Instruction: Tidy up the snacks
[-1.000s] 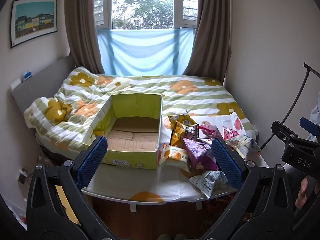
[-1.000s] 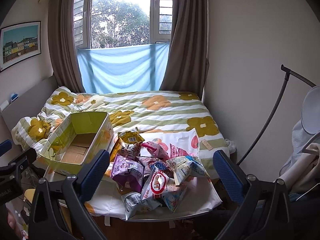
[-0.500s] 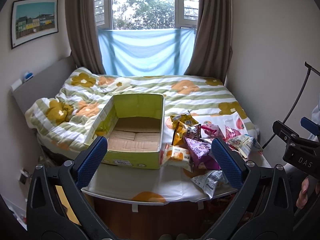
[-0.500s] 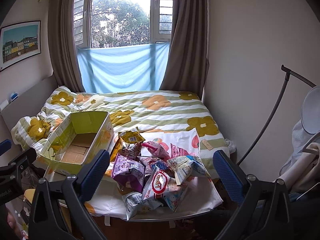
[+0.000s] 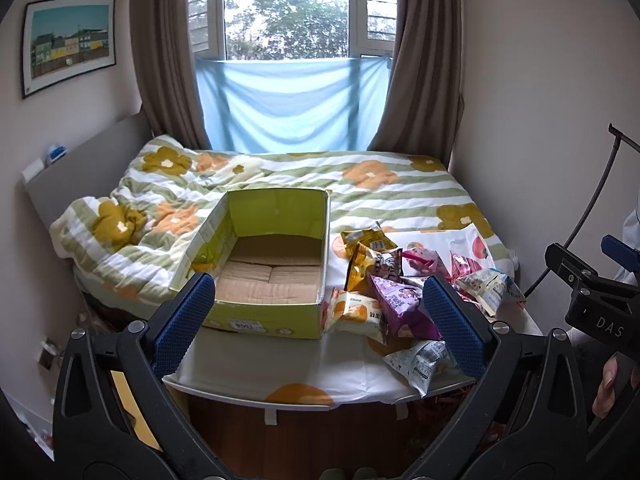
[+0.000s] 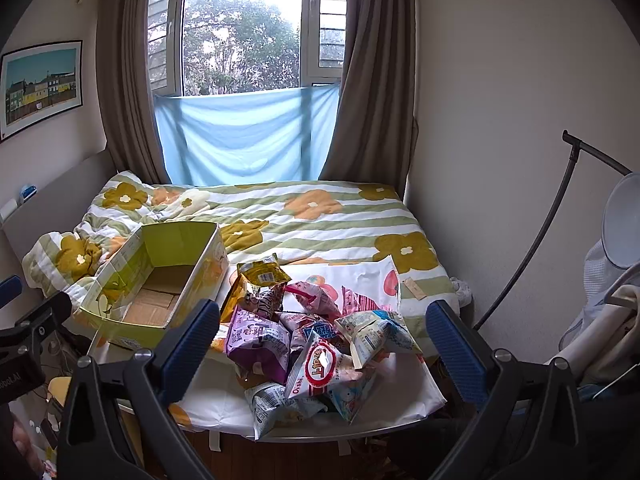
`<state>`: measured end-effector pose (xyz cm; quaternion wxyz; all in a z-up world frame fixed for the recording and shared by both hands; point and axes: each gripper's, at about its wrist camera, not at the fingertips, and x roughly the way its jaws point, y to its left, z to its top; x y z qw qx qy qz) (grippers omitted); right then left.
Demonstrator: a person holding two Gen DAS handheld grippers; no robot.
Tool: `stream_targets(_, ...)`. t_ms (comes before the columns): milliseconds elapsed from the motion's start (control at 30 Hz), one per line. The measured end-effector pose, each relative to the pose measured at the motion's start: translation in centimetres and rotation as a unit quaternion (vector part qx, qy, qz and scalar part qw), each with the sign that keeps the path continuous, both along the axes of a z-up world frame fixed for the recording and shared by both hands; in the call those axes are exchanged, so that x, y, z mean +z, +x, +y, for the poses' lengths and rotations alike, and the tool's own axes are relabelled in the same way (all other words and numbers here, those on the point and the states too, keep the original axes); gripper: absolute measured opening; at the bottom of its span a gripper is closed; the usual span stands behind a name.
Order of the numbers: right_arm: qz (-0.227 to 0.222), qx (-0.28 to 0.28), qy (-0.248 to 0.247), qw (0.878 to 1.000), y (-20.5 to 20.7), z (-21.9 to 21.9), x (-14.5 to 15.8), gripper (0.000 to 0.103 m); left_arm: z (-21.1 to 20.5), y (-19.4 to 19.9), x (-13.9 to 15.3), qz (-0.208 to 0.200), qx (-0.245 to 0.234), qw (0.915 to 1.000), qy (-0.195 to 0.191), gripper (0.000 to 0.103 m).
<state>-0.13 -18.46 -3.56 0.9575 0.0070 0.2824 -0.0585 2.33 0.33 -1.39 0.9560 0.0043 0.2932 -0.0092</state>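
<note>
Snacks and a box share a small table covered by a white cloth with orange prints, set against the foot of a bed. Taking the box as the landmark: it sits on the left part of the table, open-topped, green outside with bare cardboard floor inside, nothing in it. Behind the box lies the bed's striped, flowered quilt, bunched up to the box's left. Just right of the box, touching or nearly touching its side, stands a yellow bag, and in front of that a pale bag with orange print lies by the box's right front corner. Further right of the box comes a purple bag, then pink packets behind it, and a white-and-blue bag farthest from the box. A grey-white bag lies near the table's front edge, right of the box. From the right wrist view a white bag with a red label leans on the heap, well right of the box.

Left gripper hovers before the box's front wall, jaws spread wide, holding nothing. Right gripper hangs over the heap right of the box, jaws likewise wide apart and empty.
</note>
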Motion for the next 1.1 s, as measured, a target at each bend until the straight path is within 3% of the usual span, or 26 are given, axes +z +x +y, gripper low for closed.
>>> stream_targets(400,-0.002,0.000,0.006,1.000,-0.5,0.3,-0.1,0.103,-0.2,0.6,0.4,0.005,-0.005,1.0000,-0.002,0.103)
stream_targets(633,0.001,0.007,0.007,1.000,-0.2,-0.7,0.7,0.103,-1.3,2.9,-1.3,0.041,-0.059,0.9974,0.001,0.103)
stream_targets(833,0.035,-0.001,0.025,0.999,0.8,-2.8,-2.5,0.103,-3.6,5.6,-6.8,0.099,-0.148,0.9840,-0.011,0.103)
stream_targets(1100,0.104,0.068,0.048,0.991,3.1,-6.2,-9.1,0.103,-8.0,7.7,-13.4,0.154,-0.236,0.9593,0.011,0.103)
